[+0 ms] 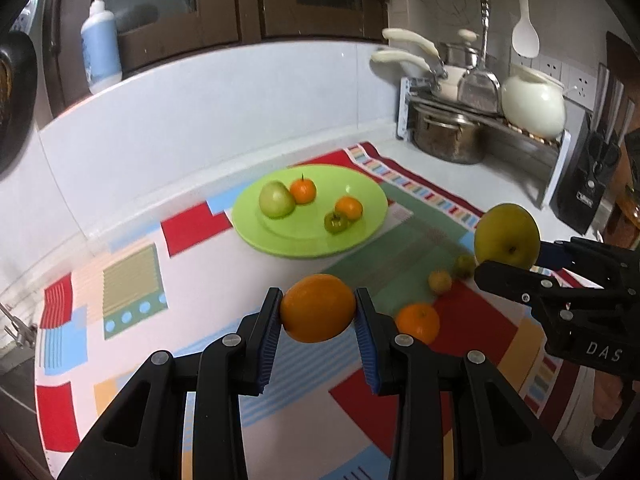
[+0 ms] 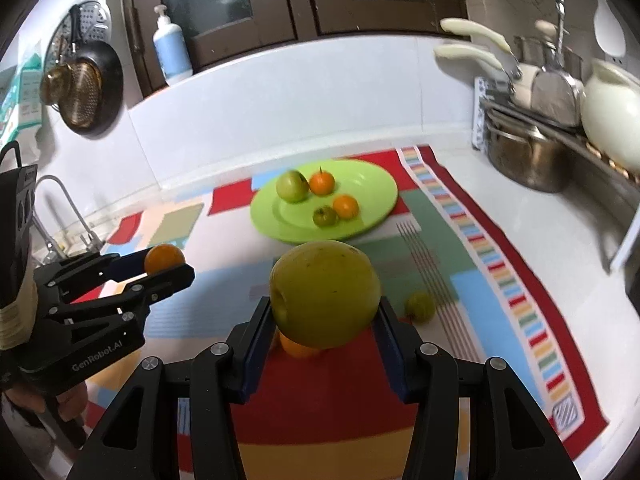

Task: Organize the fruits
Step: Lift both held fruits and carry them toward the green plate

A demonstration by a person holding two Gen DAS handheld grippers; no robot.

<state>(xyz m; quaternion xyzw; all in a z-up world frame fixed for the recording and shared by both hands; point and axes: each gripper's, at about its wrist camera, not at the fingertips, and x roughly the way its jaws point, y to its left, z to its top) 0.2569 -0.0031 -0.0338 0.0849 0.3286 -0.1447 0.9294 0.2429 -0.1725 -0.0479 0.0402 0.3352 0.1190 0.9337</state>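
Pinching an orange [image 1: 317, 307] between its blue pads, the left hand-held gripper [image 1: 318, 320] holds it off the cloth at 6 o'clock in the left wrist view. The right hand-held gripper [image 2: 326, 312] is clamped on a big yellow-green apple [image 2: 325, 294], also lifted (seen at 3 o'clock in the left view). The green plate [image 1: 360, 188] sits at 12 o'clock on the patterned cloth [image 1: 132, 280] covering the bench, carrying four fruits: one pale green apple [image 1: 277, 199], two small oranges [image 1: 303, 190] [image 1: 349, 207], one small green fruit [image 1: 335, 222]. Loose on the cloth: one orange [image 1: 417, 322], two small yellow-green fruits [image 1: 440, 281] [image 1: 464, 266]. One soap bottle [image 1: 100, 46] at 10 o'clock.
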